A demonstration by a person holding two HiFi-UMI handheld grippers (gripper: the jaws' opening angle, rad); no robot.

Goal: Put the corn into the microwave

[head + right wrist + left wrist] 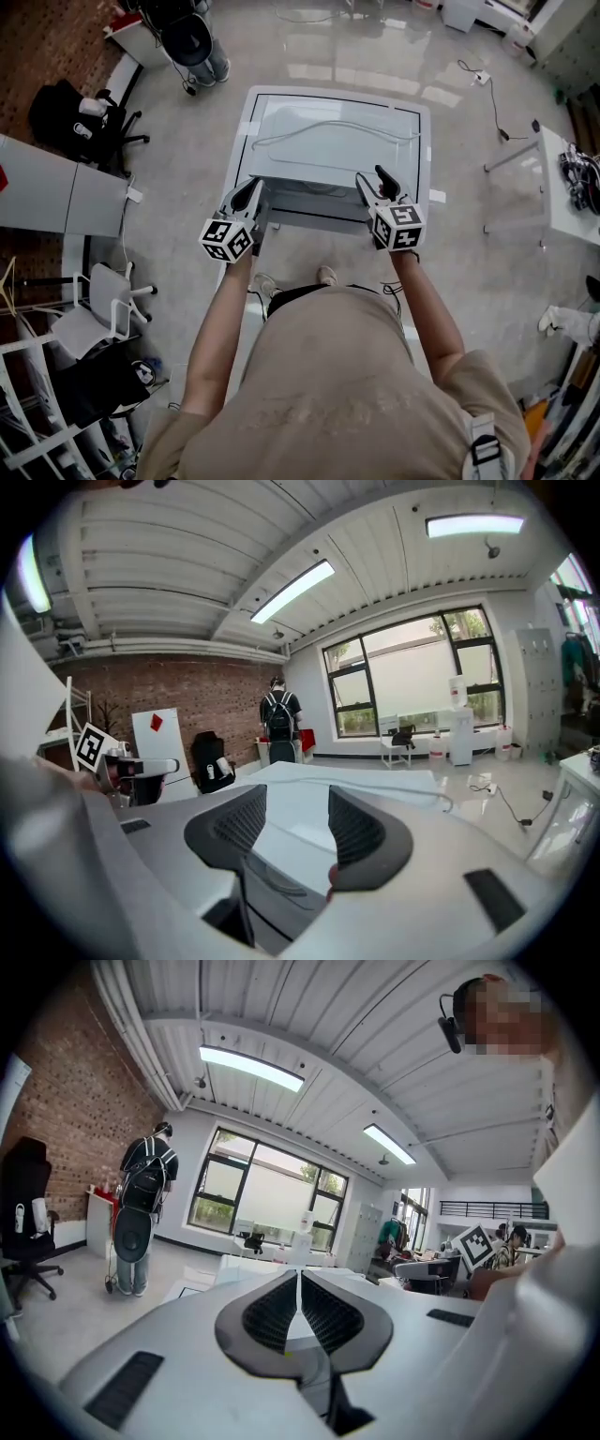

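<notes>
While both are held at the near edge of the white tabletop (281,112), the left hand-held gripper (247,190) is seen with its jaws drawn together on nothing, and the right hand-held gripper (371,178) with its jaws apart and empty. A pale cable (328,127) is laid across the tabletop. A grey panel (309,202) is seen between the two. Where the corn lies cannot be told from any view.
</notes>
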